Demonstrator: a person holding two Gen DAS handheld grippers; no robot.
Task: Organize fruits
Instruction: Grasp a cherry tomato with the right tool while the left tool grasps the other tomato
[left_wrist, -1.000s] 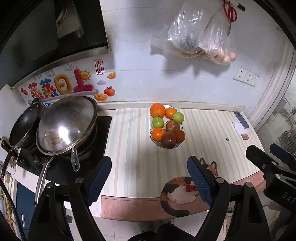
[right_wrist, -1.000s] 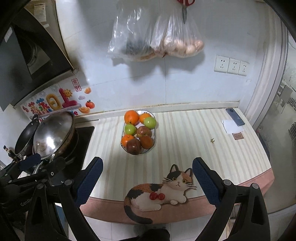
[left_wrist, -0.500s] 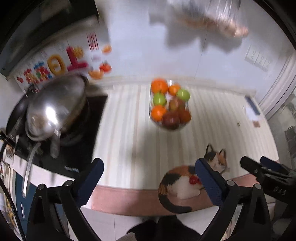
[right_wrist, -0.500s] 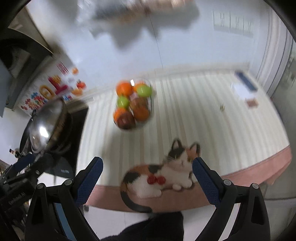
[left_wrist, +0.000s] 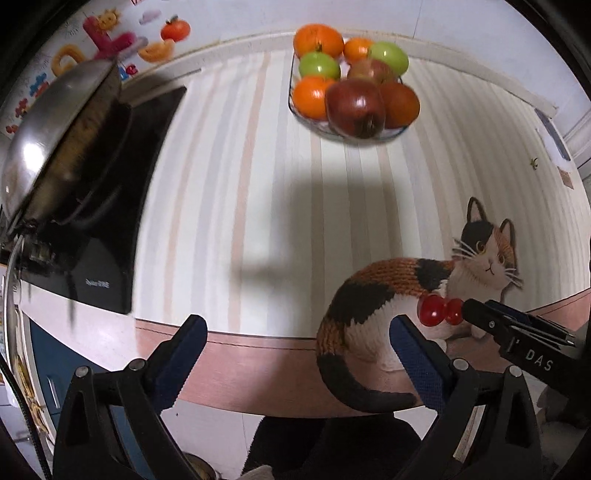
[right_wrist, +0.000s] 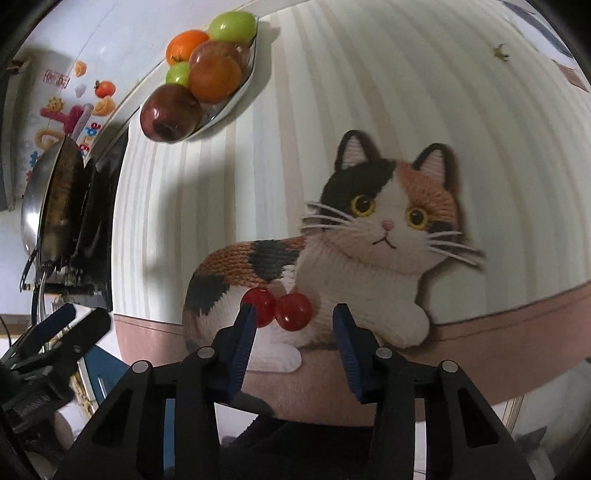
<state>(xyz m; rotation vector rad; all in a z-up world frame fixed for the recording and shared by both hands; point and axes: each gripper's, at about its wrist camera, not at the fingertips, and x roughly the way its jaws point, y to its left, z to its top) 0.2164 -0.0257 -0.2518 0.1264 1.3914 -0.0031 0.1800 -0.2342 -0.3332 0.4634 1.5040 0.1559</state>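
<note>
Glass bowl (left_wrist: 392, 132) holds oranges (left_wrist: 313, 96), apples (left_wrist: 355, 108).

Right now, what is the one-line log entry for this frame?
right claw: open, at two cherry tomatoes on cat mat | left claw: open, empty | fruit bowl: full

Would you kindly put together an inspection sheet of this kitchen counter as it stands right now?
Surface: striped countertop with a cat-shaped mat at its front edge.
Job's things: two red cherry tomatoes on the mat; fruit bowl of oranges, green and dark red fruit near the wall.
Clutter: small scraps at far right.
Grippers: left hand-held gripper open, empty; right hand-held gripper open, its fingers straddling the tomatoes.
Cables: nothing seen.
Surroundings: wok with steel lid on black cooktop; wall stickers.
</note>
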